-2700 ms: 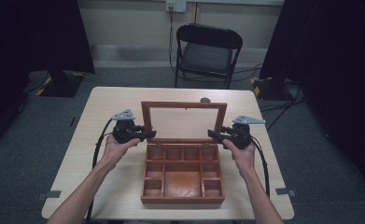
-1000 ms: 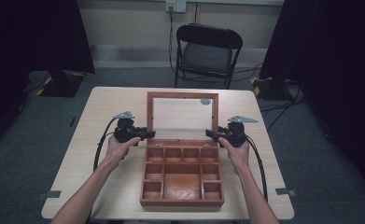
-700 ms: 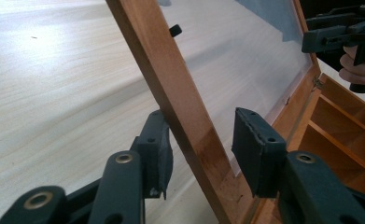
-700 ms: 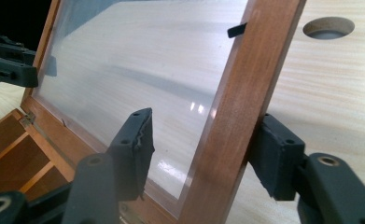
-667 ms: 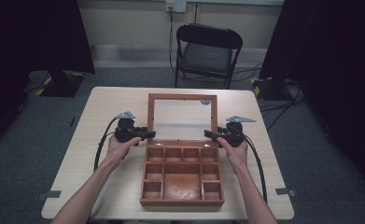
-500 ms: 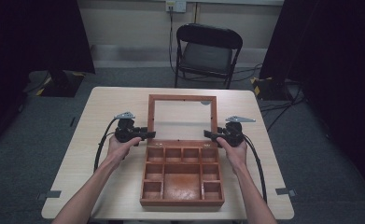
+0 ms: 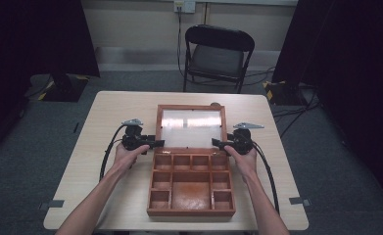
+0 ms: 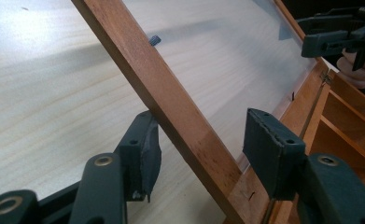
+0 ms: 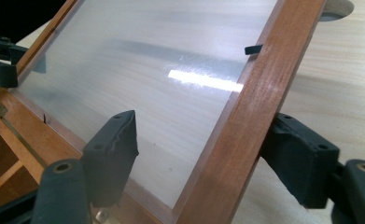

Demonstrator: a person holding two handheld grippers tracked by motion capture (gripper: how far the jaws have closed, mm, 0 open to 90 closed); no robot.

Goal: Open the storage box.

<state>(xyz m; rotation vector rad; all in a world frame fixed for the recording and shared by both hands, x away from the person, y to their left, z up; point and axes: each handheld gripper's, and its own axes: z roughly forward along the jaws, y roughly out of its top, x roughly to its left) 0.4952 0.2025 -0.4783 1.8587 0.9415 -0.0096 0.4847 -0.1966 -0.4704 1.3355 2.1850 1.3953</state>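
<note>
A wooden box (image 7: 191, 204) with several empty compartments sits mid-table, its glass-paned lid (image 7: 191, 107) swung open and leaning far back. My left gripper (image 7: 157, 143) reaches the lid's left side; in the left gripper view it (image 8: 199, 140) stands open with its jaws either side of the lid's left rail (image 8: 161, 88). My right gripper (image 7: 215, 143) is at the lid's right side. In the right gripper view it (image 9: 203, 140) is open too, one jaw over the pane (image 9: 161, 70), the other at the outer face of the right rail (image 9: 273, 65).
The light wooden table (image 7: 106, 112) has bare room left and right of the box. A small round object (image 7: 215, 104) lies just behind the lid's far right corner. A black folding chair (image 7: 217, 51) stands beyond the table, with dark curtains at both sides.
The lid has swung from near upright to leaning well back. Both grippers moved slightly away from the person with it, still at its side rails.
</note>
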